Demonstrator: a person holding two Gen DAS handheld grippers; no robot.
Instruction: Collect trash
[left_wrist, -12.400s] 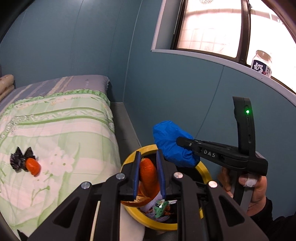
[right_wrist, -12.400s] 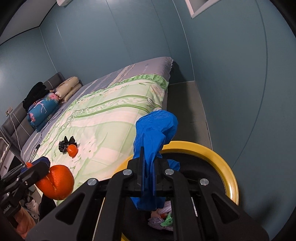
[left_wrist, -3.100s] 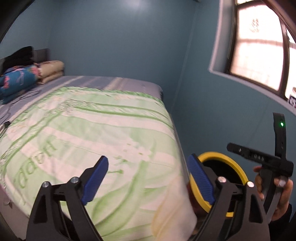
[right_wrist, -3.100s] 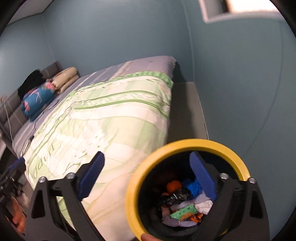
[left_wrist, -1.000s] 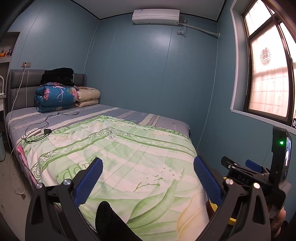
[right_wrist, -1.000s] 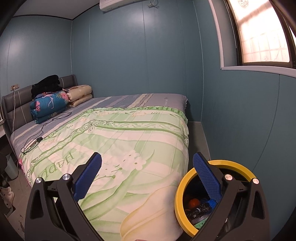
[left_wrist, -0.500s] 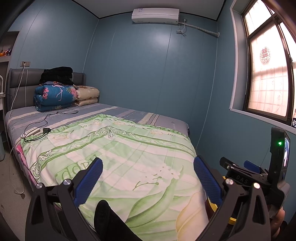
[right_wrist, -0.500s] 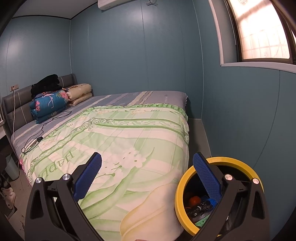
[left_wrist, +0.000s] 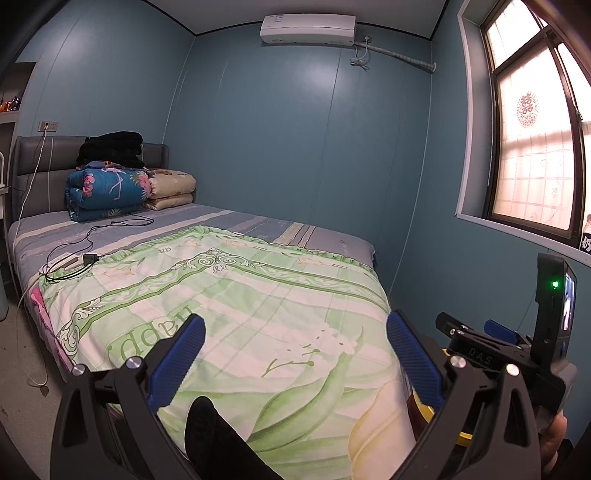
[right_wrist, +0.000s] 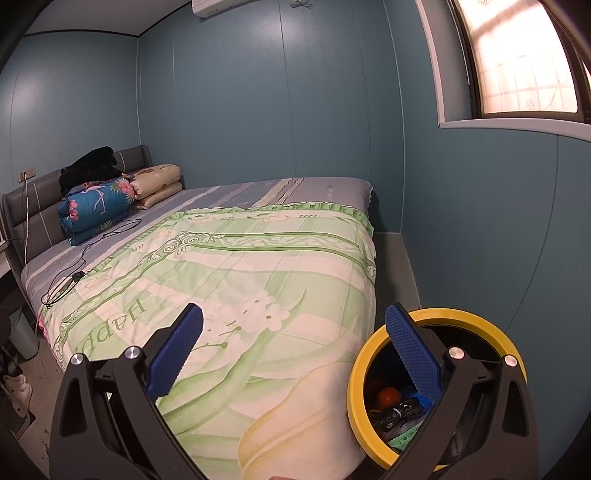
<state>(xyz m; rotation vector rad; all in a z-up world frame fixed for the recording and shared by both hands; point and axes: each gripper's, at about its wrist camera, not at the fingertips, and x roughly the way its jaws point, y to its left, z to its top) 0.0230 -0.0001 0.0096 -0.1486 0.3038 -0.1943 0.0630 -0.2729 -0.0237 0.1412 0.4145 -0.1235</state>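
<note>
Yellow-rimmed bin (right_wrist: 436, 314) holds the trash; quilt (right_wrist: 258, 280) looks bare; left gripper (left_wrist: 295, 354) and right gripper (right_wrist: 295, 343) gape empty; scan edges before quitting.

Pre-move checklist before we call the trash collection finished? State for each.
1. Left gripper empty, jaws wide apart: ok.
2. Right gripper empty, jaws wide apart: ok.
3. Green quilt free of trash: ok.
4. Trash inside yellow-rimmed bin: ok, an orange piece and wrappers lie in it.
5. Bin upright beside the bed: ok.
6. Floor past the bed's far side free of trash: cannot tell, hidden.
</note>
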